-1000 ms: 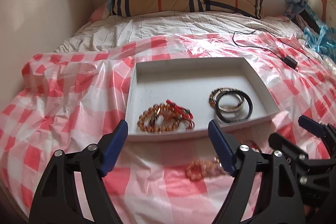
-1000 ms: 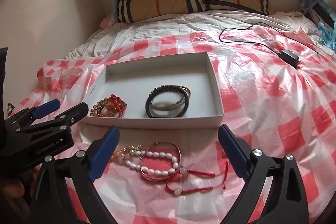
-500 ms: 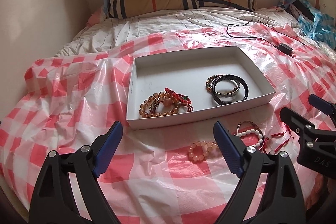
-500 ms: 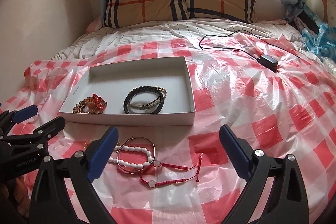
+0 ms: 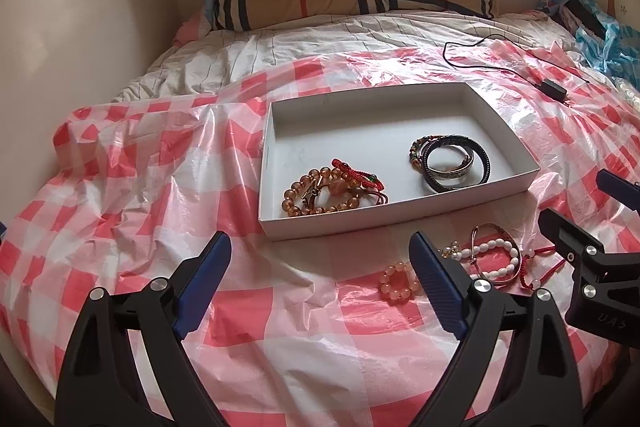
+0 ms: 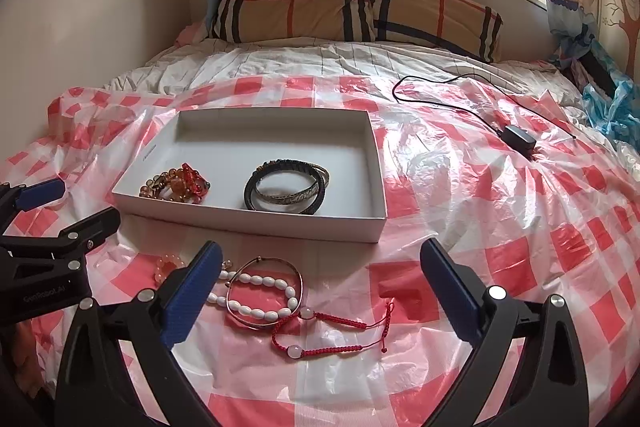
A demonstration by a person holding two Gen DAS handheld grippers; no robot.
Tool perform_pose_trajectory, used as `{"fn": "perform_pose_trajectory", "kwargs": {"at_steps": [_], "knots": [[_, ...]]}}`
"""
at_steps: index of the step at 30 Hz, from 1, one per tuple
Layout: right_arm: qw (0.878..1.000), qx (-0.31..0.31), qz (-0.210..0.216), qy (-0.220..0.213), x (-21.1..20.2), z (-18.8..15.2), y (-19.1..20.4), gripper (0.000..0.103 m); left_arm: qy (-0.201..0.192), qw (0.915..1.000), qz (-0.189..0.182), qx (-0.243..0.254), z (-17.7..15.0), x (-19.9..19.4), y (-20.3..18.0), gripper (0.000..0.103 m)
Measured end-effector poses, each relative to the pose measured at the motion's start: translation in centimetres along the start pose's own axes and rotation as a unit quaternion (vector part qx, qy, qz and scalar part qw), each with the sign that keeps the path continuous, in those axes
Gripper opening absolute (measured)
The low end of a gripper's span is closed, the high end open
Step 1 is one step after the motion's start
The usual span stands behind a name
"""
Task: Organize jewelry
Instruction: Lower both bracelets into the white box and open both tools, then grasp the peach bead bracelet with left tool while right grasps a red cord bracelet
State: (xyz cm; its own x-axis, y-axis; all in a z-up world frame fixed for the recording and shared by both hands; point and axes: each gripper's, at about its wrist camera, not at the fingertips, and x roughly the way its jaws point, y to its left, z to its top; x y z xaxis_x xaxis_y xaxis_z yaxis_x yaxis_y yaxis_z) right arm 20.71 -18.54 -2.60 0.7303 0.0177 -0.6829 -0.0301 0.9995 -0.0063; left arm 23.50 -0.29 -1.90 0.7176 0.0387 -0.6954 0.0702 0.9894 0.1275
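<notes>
A white box (image 5: 400, 219) (image 6: 248, 223) lies on the red-checked sheet. It holds amber beads with a red cord (image 5: 320, 193) (image 6: 176, 185) and dark bangles (image 5: 452, 163) (image 6: 286, 189). In front of the box lie a pink bead bracelet (image 5: 396, 281) (image 6: 168, 265), a white bead bracelet with a metal bangle (image 5: 494, 259) (image 6: 264, 291) and a red cord bracelet (image 6: 332, 335). My left gripper (image 5: 320, 283) is open and empty, above the sheet left of the pink beads. My right gripper (image 6: 320, 291) is open and empty, above the loose bracelets.
A black charger with its cable (image 6: 518, 139) (image 5: 552, 89) lies on the sheet at the right. A plaid pillow (image 6: 352, 7) sits at the bed's head under the window. A wall runs along the left. Blue fabric (image 6: 612, 107) is at the far right.
Both grippers have pulled back and up from the box, so more of the bed shows. Both stay open. The jewelry has not moved.
</notes>
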Motion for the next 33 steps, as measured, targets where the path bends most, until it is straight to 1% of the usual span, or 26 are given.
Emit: {"fn": "perform_pose_trajectory", "kwargs": {"at_steps": [15,24,29,33], "knots": [[1.0,-0.004,-0.002,0.001,0.1,-0.2,0.3,0.095,0.0,1.0,0.0,-0.002,-0.1,0.2,0.3,0.088],[1.0,-0.011,-0.002,0.0,0.3,-0.2,0.6,0.095,-0.003,1.0,0.003,-0.006,-0.3,0.0,1.6,0.089],[1.0,-0.014,0.006,-0.002,0.2,-0.3,0.5,0.095,-0.004,1.0,0.004,-0.007,-0.2,-0.1,1.7,0.09],[1.0,0.004,0.004,0.004,0.1,-0.3,-0.5,0.095,0.004,0.9998,-0.011,-0.015,-0.2,0.4,2.2,0.09]]}}
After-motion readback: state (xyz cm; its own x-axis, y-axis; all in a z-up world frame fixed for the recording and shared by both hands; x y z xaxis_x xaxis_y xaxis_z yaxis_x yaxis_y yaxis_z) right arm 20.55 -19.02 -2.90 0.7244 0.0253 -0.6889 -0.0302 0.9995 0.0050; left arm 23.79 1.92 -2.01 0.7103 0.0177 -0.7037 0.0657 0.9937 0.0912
